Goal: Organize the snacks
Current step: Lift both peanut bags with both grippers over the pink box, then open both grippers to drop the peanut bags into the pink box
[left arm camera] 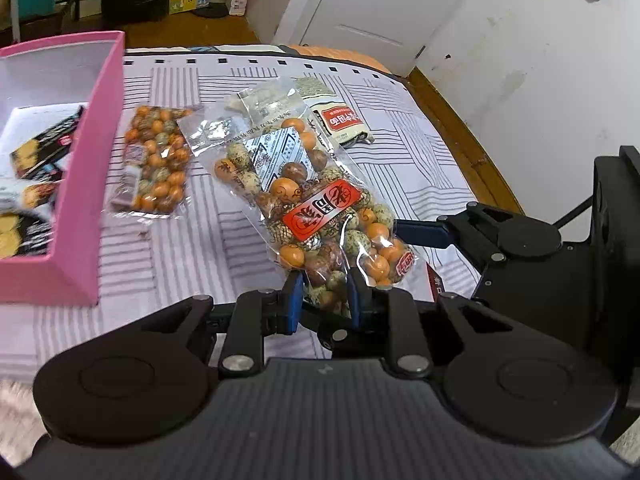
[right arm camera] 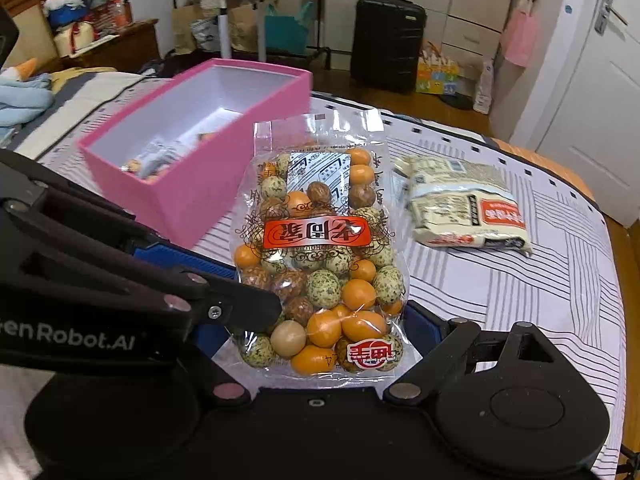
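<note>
L gripper (left arm camera: 324,300) clamped on the nut bag (left arm camera: 320,216), lifted off the bed (left arm camera: 420,152); R gripper (right arm camera: 320,320) gaping around it, no squeeze. Swing over pink box (left arm camera: 108,120), keep it level, w/o snagging.

Two nut bags (left arm camera: 320,216); one noodle pack (left arm camera: 340,120); perhaps more boxed.

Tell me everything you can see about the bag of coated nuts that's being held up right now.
The bag of coated nuts is a clear, crinkly plastic pouch packed with round orange, brown and speckled green balls. A red label with white characters crosses its middle, a white printed sachet sits inside, and a small red-and-white logo marks one corner. The left tongs pinch its near end, holding it tilted above the striped bedcover. It lies between the wide-spread fingers of the right tongs. A similar bag lies flat beyond it.
</note>
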`<state>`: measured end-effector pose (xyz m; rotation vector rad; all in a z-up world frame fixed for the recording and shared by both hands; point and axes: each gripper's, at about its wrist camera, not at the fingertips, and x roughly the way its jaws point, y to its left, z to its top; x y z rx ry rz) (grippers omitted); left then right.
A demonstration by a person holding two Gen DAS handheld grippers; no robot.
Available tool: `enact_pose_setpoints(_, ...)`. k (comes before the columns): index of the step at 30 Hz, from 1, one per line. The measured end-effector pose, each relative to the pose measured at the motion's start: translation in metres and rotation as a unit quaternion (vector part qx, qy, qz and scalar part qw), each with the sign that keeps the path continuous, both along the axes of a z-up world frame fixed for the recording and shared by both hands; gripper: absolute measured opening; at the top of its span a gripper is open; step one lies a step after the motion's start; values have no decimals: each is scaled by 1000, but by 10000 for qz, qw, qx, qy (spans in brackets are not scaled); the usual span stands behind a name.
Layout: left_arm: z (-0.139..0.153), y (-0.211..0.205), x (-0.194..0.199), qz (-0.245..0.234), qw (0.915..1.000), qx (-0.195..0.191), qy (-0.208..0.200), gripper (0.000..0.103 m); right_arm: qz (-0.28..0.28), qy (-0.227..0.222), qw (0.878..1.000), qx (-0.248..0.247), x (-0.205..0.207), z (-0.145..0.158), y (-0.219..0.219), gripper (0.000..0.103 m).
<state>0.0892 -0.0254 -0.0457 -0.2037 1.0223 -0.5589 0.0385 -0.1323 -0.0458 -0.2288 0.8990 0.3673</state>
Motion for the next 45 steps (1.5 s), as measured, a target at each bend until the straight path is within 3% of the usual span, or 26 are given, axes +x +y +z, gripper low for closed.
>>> enact_pose_setpoints(9, 52, 53, -30, 364, 9990, 108, -231, 21, 483, -250, 9982, 236, -2, 46, 53, 93)
enact_pose_setpoints(20, 83, 134, -3, 1236, 9907, 134, -546, 22, 800, -89, 9932, 843, 65, 55, 120, 93)
enact_pose_setpoints(28, 48, 182, 62, 1900, 9799, 229, -555, 24, 652, 198, 9906, 1185, 134, 9, 161, 93)
enact_pose_setpoints(36, -7, 210, 120, 2283, 9731, 250, -185, 25, 1180, 303, 9907, 603, 180, -31, 196, 94)
enact_pose_setpoints(38, -18, 213, 130, 2304, 9728, 230, -62, 25, 1419, 185, 9894, 237, 182, -36, 203, 95)
enact_pose_setpoints(41, -33, 218, 139, 2427, 9699, 20, 172, 25, 1739, -359, 9838, -267, 173, -38, 207, 95)
enact_pose_setpoints(43, -37, 217, 141, 2487, 9684, 8, 195, 25, 1895, -736, 9782, -413, 160, -30, 203, 95)
enact_pose_setpoints(45, -35, 214, 137, 2571, 9662, 119, 141, 28, 1987, -826, 9759, -356, 150, -20, 194, 95)
